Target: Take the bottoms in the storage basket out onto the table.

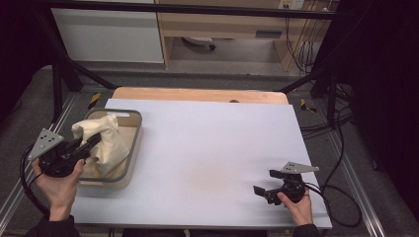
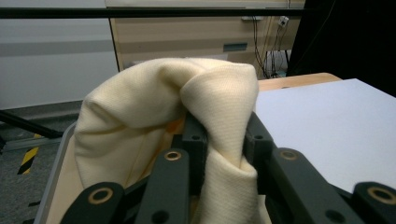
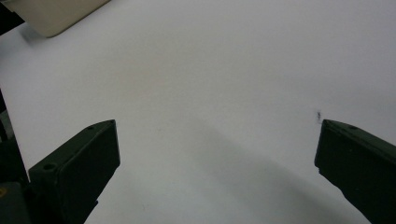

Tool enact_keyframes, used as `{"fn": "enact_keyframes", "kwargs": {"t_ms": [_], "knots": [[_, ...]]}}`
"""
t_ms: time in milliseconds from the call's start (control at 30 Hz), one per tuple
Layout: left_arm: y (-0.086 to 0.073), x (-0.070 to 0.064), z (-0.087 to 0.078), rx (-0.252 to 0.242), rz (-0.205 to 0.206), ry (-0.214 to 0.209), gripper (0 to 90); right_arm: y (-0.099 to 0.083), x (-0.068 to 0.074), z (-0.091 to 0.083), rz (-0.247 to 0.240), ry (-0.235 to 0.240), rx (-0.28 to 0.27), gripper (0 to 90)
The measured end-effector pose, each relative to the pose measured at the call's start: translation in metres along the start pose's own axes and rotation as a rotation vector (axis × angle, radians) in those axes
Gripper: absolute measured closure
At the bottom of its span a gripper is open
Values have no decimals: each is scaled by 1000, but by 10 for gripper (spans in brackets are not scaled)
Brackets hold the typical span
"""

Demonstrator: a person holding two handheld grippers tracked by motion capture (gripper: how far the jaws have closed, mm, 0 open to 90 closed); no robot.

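- Left gripper (image 1: 91, 143), over the bin (image 1: 129, 148): clamped on a cream cloth (image 1: 101, 138), bunched and draped over its jaws.
- Right gripper (image 1: 264, 183), well apart from both, low above the table (image 1: 207, 148): jaws wide apart, holding nothing.

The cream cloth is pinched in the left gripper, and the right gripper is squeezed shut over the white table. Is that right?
Not quite. The left gripper does pinch the cream cloth, but the right gripper is open: the right gripper view shows its jaws wide apart over the white table.
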State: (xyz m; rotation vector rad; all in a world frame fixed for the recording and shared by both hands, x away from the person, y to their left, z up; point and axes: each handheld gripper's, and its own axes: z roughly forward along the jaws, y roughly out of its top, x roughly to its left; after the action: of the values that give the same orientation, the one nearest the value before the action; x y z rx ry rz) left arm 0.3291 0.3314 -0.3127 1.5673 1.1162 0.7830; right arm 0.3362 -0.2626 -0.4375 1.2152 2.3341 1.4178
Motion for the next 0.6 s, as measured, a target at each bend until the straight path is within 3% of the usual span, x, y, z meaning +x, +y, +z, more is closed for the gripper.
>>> {"fn": "enact_keyframes", "kwargs": {"t_ms": [600], "knots": [[12,0,-2,-61,-13,-6,756,0,0,0,-2,-2,0,5]]}}
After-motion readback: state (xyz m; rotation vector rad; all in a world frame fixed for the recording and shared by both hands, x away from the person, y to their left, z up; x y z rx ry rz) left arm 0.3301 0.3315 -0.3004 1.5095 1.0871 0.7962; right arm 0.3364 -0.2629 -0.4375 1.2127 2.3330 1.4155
